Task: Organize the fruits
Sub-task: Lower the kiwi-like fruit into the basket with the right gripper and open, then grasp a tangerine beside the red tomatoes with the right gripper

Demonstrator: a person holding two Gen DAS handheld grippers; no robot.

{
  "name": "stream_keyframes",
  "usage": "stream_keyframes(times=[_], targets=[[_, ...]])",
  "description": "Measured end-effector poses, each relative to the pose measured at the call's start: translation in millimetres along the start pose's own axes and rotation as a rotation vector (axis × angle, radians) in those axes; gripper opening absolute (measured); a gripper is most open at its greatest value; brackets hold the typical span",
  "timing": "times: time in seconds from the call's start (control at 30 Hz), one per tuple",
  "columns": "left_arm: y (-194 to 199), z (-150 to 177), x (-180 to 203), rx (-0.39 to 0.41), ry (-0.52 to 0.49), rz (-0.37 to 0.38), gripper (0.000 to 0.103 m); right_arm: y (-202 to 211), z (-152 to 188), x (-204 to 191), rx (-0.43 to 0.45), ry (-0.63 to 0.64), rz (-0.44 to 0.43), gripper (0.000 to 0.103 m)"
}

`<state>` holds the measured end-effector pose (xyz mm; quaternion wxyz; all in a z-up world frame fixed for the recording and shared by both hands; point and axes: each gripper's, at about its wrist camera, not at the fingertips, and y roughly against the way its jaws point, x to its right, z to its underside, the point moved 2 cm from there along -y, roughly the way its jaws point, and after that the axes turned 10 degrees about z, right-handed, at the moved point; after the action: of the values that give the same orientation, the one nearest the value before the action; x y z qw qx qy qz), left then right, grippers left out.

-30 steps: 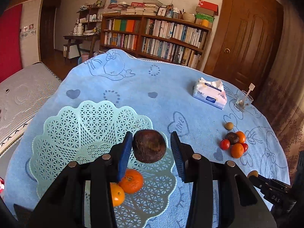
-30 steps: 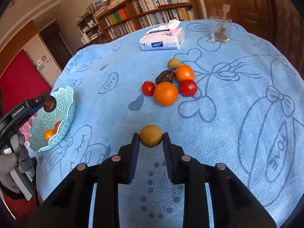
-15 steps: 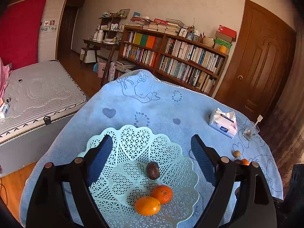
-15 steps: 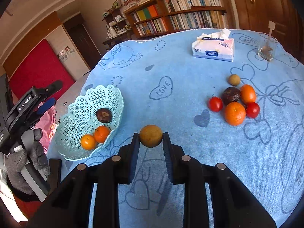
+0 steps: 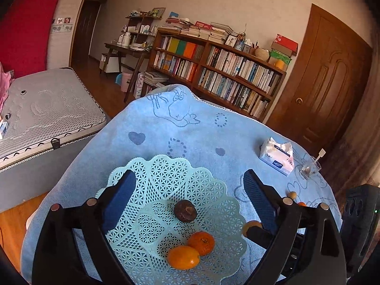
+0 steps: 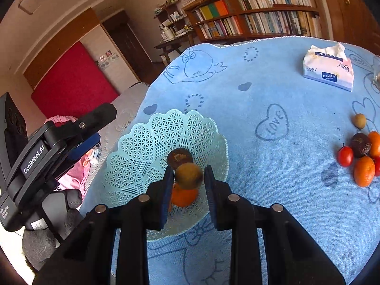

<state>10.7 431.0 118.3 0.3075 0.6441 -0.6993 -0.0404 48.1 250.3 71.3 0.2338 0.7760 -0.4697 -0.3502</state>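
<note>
Only the right wrist view shows the right gripper [image 6: 187, 178] jaws clamping a brownish fruit [image 6: 188, 175], apparently above the basket [image 6: 133, 166]. The left gripper [image 5: 190, 190] jaws gape wide over the basket's near rim; bare bench beyond.

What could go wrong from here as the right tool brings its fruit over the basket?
1. The right tool holds the brown fruit right above the dark fruit and an orange; released here, it might strike them and bounce.
2. The basket sits near the table edge, so a push on its rim could tip it.
3. The open left tool hovers over the same basket; the two could collide.
</note>
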Motion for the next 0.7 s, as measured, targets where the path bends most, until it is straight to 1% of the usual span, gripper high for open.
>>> stream_keyframes(times=[0.03, 0.07, 0.1, 0.2, 0.3, 0.53, 0.7], targets=[[-2, 1, 0, -0.004, 0.002, -0.002, 0.094, -3, 1, 1, -0.005, -0.007, 0.003, 0.037], [-2, 1, -1, -0.007, 0.002, -0.005, 0.094, -6, 2, 3, -0.003, -0.018, 0.013, 0.046], [-4, 1, -1, -0.009, 0.002, -0.006, 0.094, -7, 4, 7, 0.000, -0.030, 0.025, 0.051], [-6, 2, -2, -0.008, 0.008, -0.013, 0.094, -10, 8, 19, -0.011, -0.066, 0.041, 0.052], [-12, 6, -1, -0.022, 0.007, -0.018, 0.094, -7, 10, 34, -0.001, -0.106, 0.060, 0.055], [-24, 15, 9, -0.059, -0.029, -0.011, 0.094, 0, 12, 62, 0.028, -0.153, 0.124, 0.055], [-28, 19, 11, -0.076, -0.036, -0.008, 0.095, 5, 13, 92, 0.036, -0.203, 0.181, 0.055]])
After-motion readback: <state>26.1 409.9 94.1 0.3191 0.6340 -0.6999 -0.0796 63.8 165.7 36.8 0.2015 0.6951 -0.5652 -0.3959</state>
